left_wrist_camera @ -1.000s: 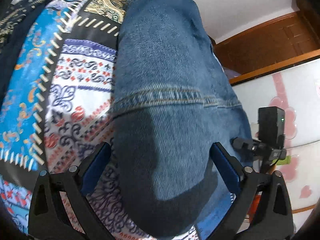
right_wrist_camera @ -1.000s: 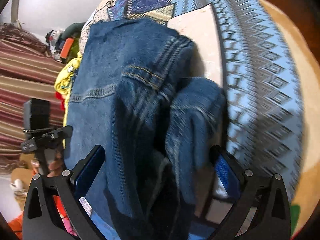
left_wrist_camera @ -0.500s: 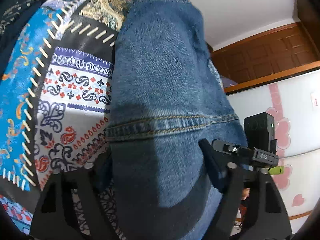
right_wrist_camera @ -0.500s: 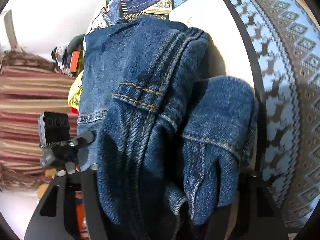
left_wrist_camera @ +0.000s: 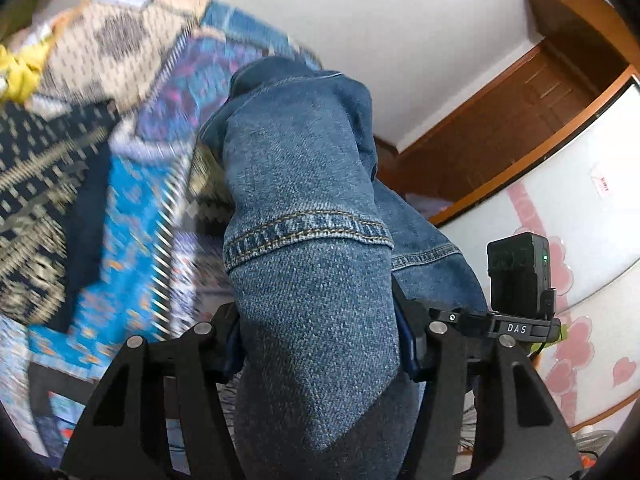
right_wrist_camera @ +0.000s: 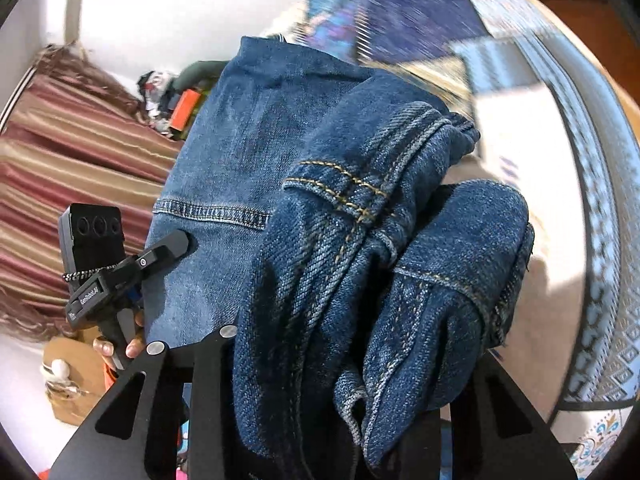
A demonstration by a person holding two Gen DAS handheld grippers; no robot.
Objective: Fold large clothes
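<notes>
Jeans (left_wrist_camera: 304, 184): blue denim, bunched and folded over. The lower part is cut off at the frame edge in both views; waistband and full length cannot be made out. The long axis runs away from the cameras, toward the white wall (left_wrist_camera: 400, 40). A stitched hem crosses the fabric in the left view.

Left hand-held gripper (left_wrist_camera: 320, 344): fingers closed in on a thick fold of the jeans, denim pressed between them; fingertips hidden by cloth.

Right hand-held gripper (right_wrist_camera: 340, 360): clamped on a bunch of seams and hems; its fingertips are buried in denim, and the right finger is mostly hidden.

Bedspread (left_wrist_camera: 132, 216): patterned patchwork, blurred; the jeans hang above it.

Striped curtain (right_wrist_camera: 72, 168): at the left in the right view.

Wooden door (left_wrist_camera: 500, 128): behind the jeans.
</notes>
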